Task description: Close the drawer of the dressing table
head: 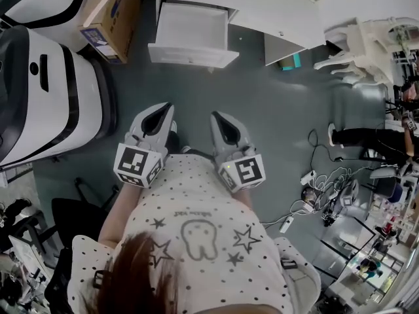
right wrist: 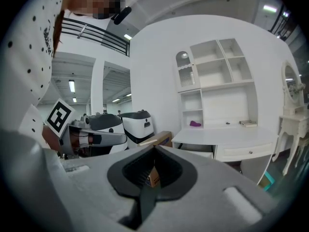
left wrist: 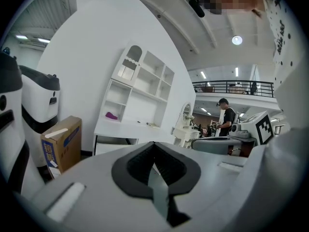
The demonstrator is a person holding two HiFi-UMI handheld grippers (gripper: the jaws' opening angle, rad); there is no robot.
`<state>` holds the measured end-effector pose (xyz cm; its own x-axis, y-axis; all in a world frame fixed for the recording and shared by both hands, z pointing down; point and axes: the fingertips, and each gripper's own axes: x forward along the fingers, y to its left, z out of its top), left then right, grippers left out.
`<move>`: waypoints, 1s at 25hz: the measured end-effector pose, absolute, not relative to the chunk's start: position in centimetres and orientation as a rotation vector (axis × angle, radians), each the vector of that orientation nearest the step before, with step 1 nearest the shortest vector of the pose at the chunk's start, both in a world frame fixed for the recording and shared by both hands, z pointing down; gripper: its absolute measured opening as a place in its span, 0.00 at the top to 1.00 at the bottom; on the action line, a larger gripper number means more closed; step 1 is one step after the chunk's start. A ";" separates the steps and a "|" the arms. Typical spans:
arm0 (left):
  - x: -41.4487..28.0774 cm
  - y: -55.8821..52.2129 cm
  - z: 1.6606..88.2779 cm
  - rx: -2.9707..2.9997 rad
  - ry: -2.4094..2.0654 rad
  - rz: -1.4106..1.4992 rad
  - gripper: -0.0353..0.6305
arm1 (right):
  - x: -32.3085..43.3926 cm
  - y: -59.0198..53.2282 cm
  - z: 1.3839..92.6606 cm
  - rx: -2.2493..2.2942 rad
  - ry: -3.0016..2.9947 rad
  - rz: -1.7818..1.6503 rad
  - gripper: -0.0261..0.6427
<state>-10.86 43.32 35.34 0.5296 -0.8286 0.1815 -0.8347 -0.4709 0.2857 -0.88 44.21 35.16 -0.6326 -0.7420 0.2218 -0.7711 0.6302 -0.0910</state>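
Left gripper and right gripper — the 2 closed tight, empty — well apart from the open drawer of the dressing table.

We list by finish:
- Dressing table, 12 o'clock: smooth white paint, satin.
- Drawer: the same white, matt inside.
- Box, 11 o'clock: brown cardboard.
- Floor: smooth grey, faint sheen.
- Left gripper and right gripper: matt grey plastic with black ribbed pads.
- Shirt: soft dotted cloth.
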 end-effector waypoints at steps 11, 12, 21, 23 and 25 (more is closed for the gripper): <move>-13.9 41.0 35.6 2.452 -1.400 0.063 0.95 | -3.8 42.2 35.2 1.253 -2.712 0.214 0.96; -14.3 41.0 35.5 2.447 -1.415 0.063 0.95 | -4.0 42.3 35.3 1.235 -2.714 0.201 0.96; -14.7 40.9 36.1 2.443 -1.374 0.060 0.95 | -5.3 41.5 36.3 1.185 -2.732 0.278 0.96; -14.7 40.7 36.3 2.433 -1.377 0.075 0.95 | -5.3 41.1 36.3 1.186 -2.731 0.287 0.96; -14.7 40.2 36.4 2.412 -1.394 0.080 0.95 | -5.0 40.6 36.4 1.191 -2.722 0.289 0.96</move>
